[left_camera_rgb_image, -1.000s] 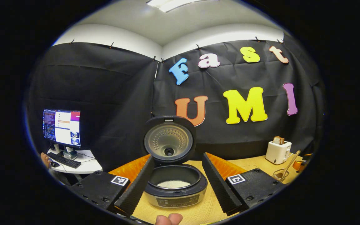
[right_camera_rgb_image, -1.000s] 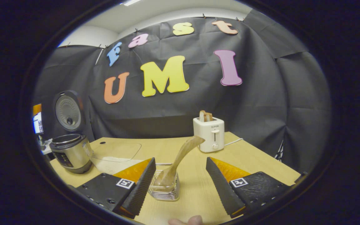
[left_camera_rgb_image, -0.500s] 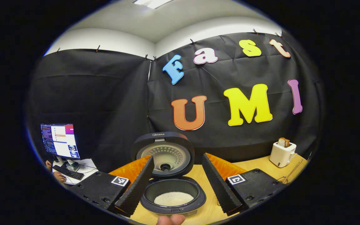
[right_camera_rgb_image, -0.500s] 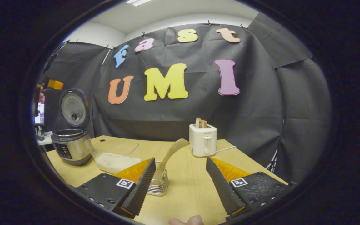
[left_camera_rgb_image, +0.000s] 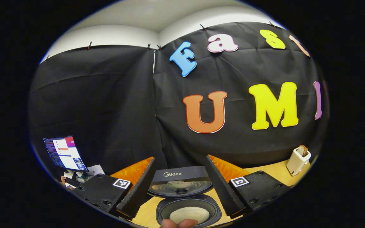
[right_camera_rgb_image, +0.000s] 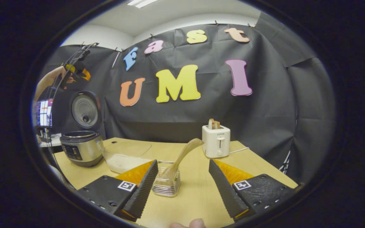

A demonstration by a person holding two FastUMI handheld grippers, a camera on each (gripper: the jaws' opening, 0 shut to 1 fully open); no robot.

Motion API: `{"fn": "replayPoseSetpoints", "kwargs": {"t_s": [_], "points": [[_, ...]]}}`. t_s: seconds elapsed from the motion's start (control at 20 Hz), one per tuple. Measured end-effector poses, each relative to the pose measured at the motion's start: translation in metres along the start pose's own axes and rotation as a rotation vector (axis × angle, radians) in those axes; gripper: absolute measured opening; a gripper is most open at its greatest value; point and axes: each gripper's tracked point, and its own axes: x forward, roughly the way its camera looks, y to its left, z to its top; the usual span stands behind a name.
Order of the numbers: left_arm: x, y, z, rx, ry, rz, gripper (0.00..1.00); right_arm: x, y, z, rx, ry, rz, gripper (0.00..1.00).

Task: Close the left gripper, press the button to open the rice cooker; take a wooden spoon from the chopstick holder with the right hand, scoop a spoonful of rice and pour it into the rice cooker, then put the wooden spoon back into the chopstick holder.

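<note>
The rice cooker (right_camera_rgb_image: 81,147) stands at the table's left with its lid (right_camera_rgb_image: 86,110) upright and open. In the left gripper view the pot (left_camera_rgb_image: 188,213) with white rice lies just below my open left gripper (left_camera_rgb_image: 180,160), and the lid (left_camera_rgb_image: 181,182) shows edge-on between the fingers. A hand holds that left gripper (right_camera_rgb_image: 76,71) high above the cooker. My right gripper (right_camera_rgb_image: 182,161) is open with nothing between its fingers. Just ahead of it the wooden spoon (right_camera_rgb_image: 185,152) leans in the clear chopstick holder (right_camera_rgb_image: 166,185).
A clear container of rice (right_camera_rgb_image: 122,160) sits between the cooker and the holder. A white toaster (right_camera_rgb_image: 216,141) with bread stands at the back of the wooden table (right_camera_rgb_image: 195,196). A monitor (left_camera_rgb_image: 63,153) is on a side desk to the left.
My left gripper has risen above the open cooker, so the lid now shows edge-on. My right gripper has drawn back a little from the holder. The spoon stays in the holder.
</note>
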Motion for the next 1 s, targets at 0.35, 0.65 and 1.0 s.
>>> {"fn": "replayPoseSetpoints", "kwargs": {"t_s": [0.35, 0.65, 1.0], "points": [[0.047, 0.014, -0.033, -0.021, 0.173, 0.010, 0.98, 0.007, 0.016, -0.021, 0.029, 0.052, 0.044, 0.92], [0.048, 0.010, -0.040, -0.041, 0.191, 0.005, 0.97, 0.007, 0.022, -0.023, 0.040, 0.060, 0.052, 0.91], [-0.013, 0.001, -0.077, -0.091, 0.195, -0.038, 0.97, -0.008, 0.010, -0.014, 0.052, 0.027, 0.030, 0.91]]}}
